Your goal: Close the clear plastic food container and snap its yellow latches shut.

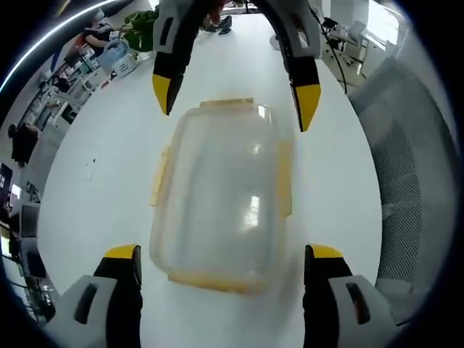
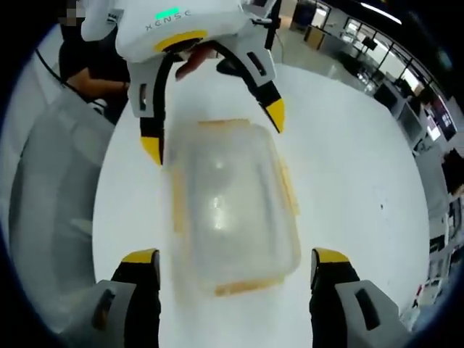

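Both grippers, left gripper (image 1: 221, 257) and right gripper (image 2: 235, 261), spread wide, straddle the container (image 1: 221, 199); press yellow latches (image 1: 284, 177) at three o'clock squarely.

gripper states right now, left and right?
Left gripper: open, holding nothing, jaws either side of the clear container.
Right gripper: open, holding nothing, jaws astride the same container.

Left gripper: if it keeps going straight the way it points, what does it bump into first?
Most likely the clear food container, lying on the white table right ahead between its open jaws. The right gripper faces it from beyond the container.
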Available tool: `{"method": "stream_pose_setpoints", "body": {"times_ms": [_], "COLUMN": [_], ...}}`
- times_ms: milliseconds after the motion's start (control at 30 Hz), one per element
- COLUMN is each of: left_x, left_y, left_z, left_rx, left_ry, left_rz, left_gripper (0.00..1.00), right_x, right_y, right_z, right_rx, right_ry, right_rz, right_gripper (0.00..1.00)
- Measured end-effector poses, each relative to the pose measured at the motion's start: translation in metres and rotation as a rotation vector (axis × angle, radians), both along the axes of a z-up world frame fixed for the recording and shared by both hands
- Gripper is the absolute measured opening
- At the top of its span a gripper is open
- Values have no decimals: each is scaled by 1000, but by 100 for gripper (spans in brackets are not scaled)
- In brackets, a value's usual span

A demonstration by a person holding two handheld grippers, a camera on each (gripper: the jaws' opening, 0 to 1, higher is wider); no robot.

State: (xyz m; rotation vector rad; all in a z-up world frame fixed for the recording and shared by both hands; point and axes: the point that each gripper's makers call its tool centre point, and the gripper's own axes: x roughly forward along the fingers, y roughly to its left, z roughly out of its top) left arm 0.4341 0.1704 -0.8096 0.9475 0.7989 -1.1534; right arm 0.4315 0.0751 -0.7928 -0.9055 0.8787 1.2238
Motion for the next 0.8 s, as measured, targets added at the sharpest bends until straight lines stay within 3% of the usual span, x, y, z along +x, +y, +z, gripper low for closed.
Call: {"method": "stream_pose_setpoints", "body": {"times_ms": [800], "left_x": [-19], "left_y": [11], "left_z": [17], "left_rx": [-66], "left_ry": [-49], "left_rz": [89], "left_gripper": [92], "right_x": [-24], "right_y": [-17], "right_z": [11], "right_rx": [65], "right_ry": [-32], "right_rz": [-136], "right_gripper": [86]}}
